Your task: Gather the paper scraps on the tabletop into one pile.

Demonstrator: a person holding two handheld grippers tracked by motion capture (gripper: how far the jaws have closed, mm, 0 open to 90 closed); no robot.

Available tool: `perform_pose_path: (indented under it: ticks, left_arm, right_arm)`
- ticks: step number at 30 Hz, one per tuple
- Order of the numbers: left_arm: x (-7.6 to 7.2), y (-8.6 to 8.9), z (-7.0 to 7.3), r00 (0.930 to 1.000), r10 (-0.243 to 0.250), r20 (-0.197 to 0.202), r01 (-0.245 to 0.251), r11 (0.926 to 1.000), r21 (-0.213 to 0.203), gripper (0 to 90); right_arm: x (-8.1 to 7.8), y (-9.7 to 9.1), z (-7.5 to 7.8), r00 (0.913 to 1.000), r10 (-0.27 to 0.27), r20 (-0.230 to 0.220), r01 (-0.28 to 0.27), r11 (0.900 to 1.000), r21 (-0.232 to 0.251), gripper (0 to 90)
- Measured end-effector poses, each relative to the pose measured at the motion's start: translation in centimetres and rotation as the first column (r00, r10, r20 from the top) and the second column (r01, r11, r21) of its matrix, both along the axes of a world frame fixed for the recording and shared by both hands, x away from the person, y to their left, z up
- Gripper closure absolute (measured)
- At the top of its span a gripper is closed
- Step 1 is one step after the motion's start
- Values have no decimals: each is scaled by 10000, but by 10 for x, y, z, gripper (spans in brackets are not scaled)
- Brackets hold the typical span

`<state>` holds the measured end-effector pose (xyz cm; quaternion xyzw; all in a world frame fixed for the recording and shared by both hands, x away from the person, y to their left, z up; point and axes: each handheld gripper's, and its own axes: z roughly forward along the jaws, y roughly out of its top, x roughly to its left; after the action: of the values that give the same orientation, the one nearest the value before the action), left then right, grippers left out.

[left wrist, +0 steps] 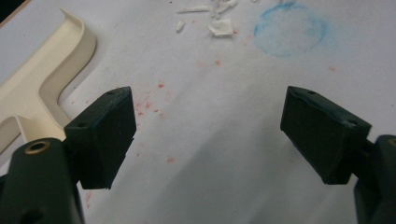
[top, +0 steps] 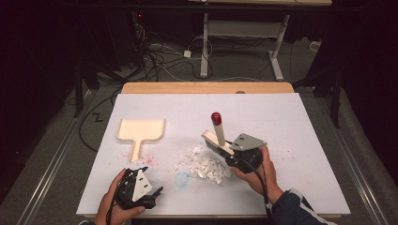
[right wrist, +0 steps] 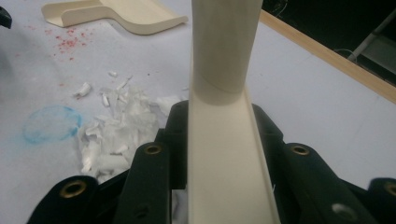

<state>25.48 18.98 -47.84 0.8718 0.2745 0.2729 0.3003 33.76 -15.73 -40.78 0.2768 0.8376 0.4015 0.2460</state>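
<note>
Nearest the high camera, your left gripper point(top: 157, 193) rests at the near edge of the white table point(top: 291, 122), its claw spread wide with nothing between the jaws; in the left gripper view the two black pads point(left wrist: 112, 126) stand well apart over bare, red-speckled surface.

Your right gripper point(top: 230, 157) has its claw clamped narrow on the cream handle of the brush point(top: 217, 140). In the right gripper view that handle point(right wrist: 224, 140) runs straight up between the jaws, pressed on both sides. From above, the brush stands tilted, its red-tipped end up and away from you, its bristled head low at the far edge of the paper scraps point(top: 204, 164).

Those scraps lie in a loose white heap near the middle of the table, just left of your right hand point(top: 256, 176) and touching or almost touching the brush head; I cannot tell which. A faint blue ring point(top: 182, 179) is drawn on the surface just beside the heap, on its near left side.

Farther left lies the cream dustpan point(top: 140, 131), flat, its handle pointing toward you, well apart from the scraps. Red specks point(top: 146, 159) dot the surface around that handle's end.
</note>
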Motion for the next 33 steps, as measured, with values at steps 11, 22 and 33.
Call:
perform_pose_path:
  ticks: [11,22,33]
  left_arm:
    - [-1,0,0,10000,15,-8,-15,10000,3,173]
    - [0,-3,0,9999,-119,-50,120,9999,23,177]
    - [2,-2,0,9999,-120,-86,120,9999,-28,177]
  right_arm:
    - [-26,-65,10,9996,-102,-279,92,9993,-354,679]
    - [-56,-65,-6,9755,1307,-1769,-1444,9873,-668,679]
    - [-38,-7,-10,9744,1776,-1378,-1839,9823,-344,679]
